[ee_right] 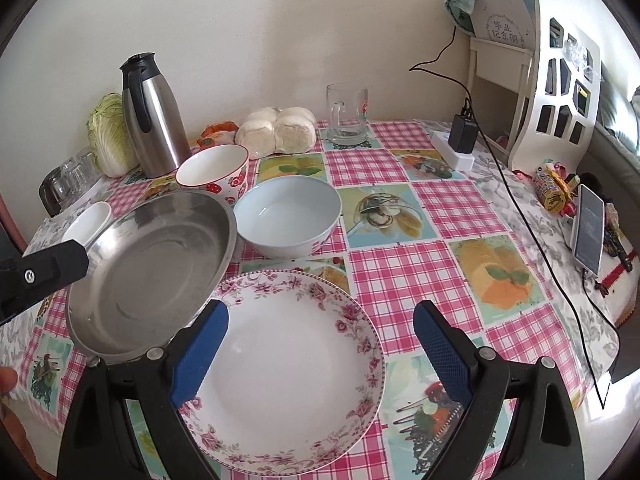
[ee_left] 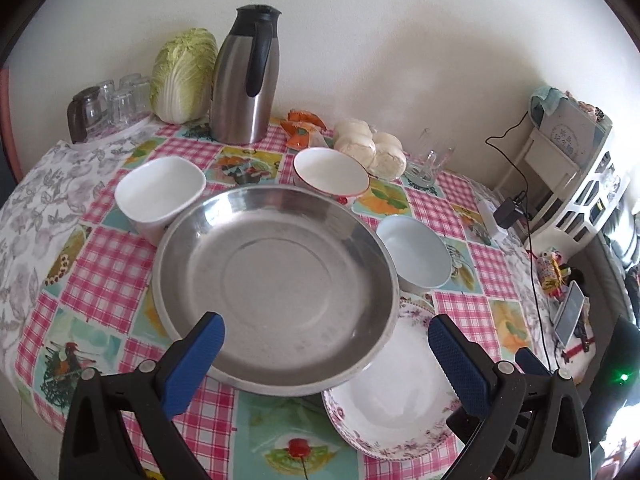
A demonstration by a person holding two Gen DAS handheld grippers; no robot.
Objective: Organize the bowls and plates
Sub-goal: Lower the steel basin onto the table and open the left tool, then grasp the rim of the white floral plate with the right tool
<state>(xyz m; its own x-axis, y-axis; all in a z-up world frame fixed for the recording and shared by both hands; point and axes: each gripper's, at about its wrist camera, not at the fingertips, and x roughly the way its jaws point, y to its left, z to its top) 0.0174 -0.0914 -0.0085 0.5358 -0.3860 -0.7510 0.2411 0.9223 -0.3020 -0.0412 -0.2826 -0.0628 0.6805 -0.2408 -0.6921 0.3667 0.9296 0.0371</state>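
Checked tablecloth (ee_right: 400,216), steel plate (ee_left: 276,280) tilted beside floral plate (ee_right: 288,368); left gripper (ee_left: 326,356), right gripper (ee_right: 320,348) both spread wide, empty; next: stack

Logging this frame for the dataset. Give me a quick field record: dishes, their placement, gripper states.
steel plate: tilted, its edge over the floral plate
floral plate: flat on the tablecloth, in front of the right gripper
bowls: white square bowl, red-patterned bowl, pale blue bowl; all separate, upright
left gripper: open, at the steel plate's near rim
right gripper: open, holding nothing
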